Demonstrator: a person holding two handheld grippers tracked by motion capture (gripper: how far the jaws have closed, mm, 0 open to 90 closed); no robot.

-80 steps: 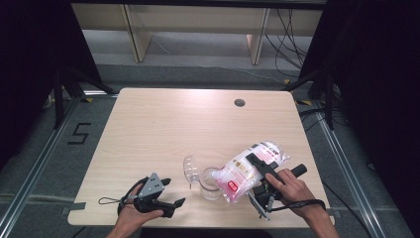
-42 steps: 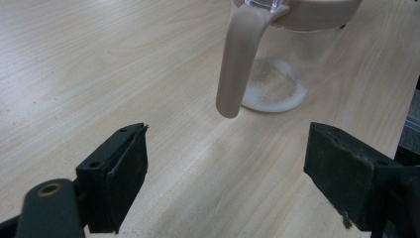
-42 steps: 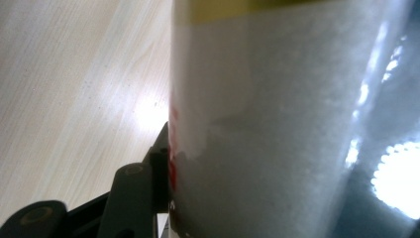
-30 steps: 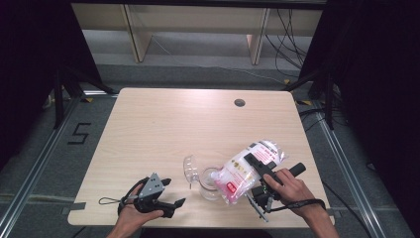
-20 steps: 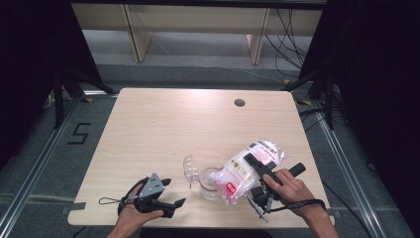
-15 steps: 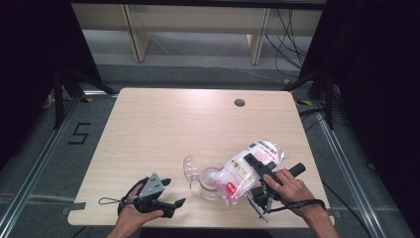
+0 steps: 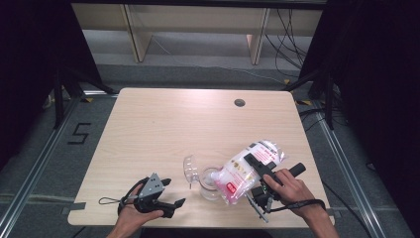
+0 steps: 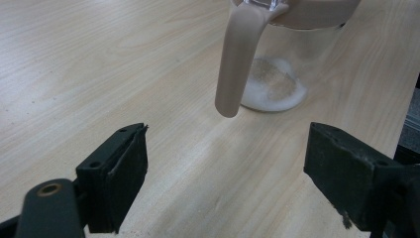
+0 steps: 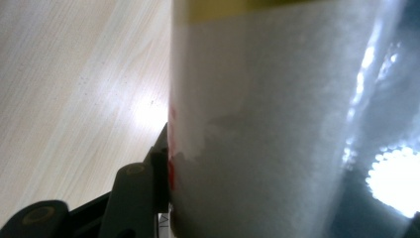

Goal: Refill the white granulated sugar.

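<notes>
A clear plastic bag of white powder [image 7: 237,173] with a red label lies tilted, its low end over a clear jar [image 7: 209,184]. My right gripper [image 7: 258,174] is shut on the bag's upper half. In the right gripper view the bag [image 9: 277,124] presses against one black finger [image 9: 141,191] and hides the other. The jar [image 8: 282,54] holds a thin layer of white powder [image 8: 272,89], and a beige tab [image 8: 240,59] hangs from its rim. Its clear lid [image 7: 190,169] stands flipped open to the left. My left gripper [image 7: 173,192] rests open at the front left, with its jaws [image 8: 225,178] wide apart and pointing at the jar.
The light wooden table [image 7: 163,129] has a round cable hole [image 7: 239,102] near the back right. Both hands stay close to the front edge. Dark curtains and metal floor rails flank the table.
</notes>
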